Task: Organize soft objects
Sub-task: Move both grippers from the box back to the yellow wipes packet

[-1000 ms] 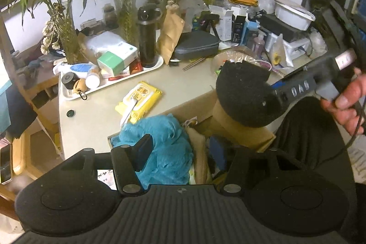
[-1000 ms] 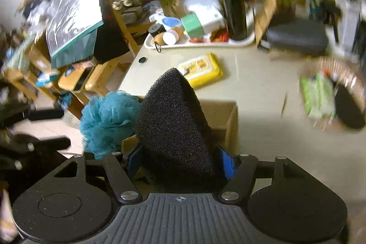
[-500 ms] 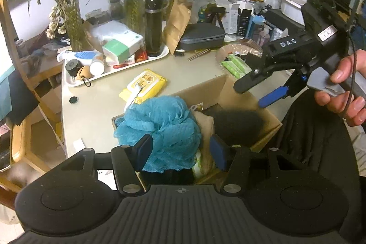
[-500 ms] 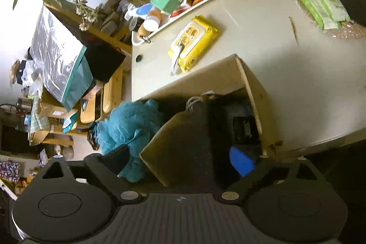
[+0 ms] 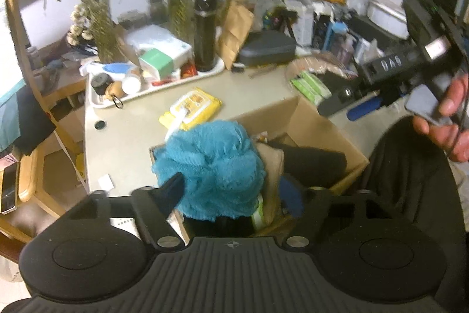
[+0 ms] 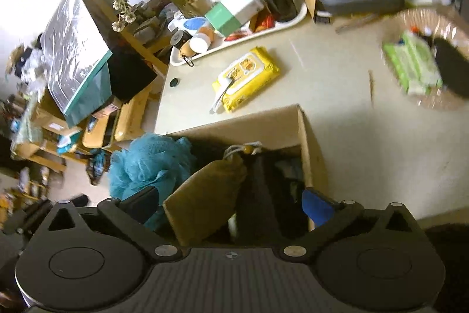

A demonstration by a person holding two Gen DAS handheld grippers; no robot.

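A cardboard box [image 5: 319, 122] stands at the table's near edge, and it also shows in the right wrist view [image 6: 255, 122]. My left gripper [image 5: 234, 192] is shut on a teal mesh bath pouf [image 5: 211, 166], held over the box's left side; the pouf also shows in the right wrist view [image 6: 149, 163]. A black foam sponge [image 5: 313, 163] lies inside the box beside a tan pouch [image 6: 205, 195]. My right gripper [image 6: 231, 204] is open and empty just above the box; it also shows in the left wrist view [image 5: 351, 107].
A yellow wipes pack [image 5: 190, 107] lies on the table behind the box. A white tray [image 5: 152, 87] with a black bottle [image 5: 205, 31] and boxes stands at the back. A clear basket [image 6: 425, 60] with green packs is at the right. A wooden chair [image 5: 32, 119] stands left.
My right gripper let the black sponge go into the box, opened and pulled back up to the right. My left gripper lifted the teal pouf a little higher over the box.
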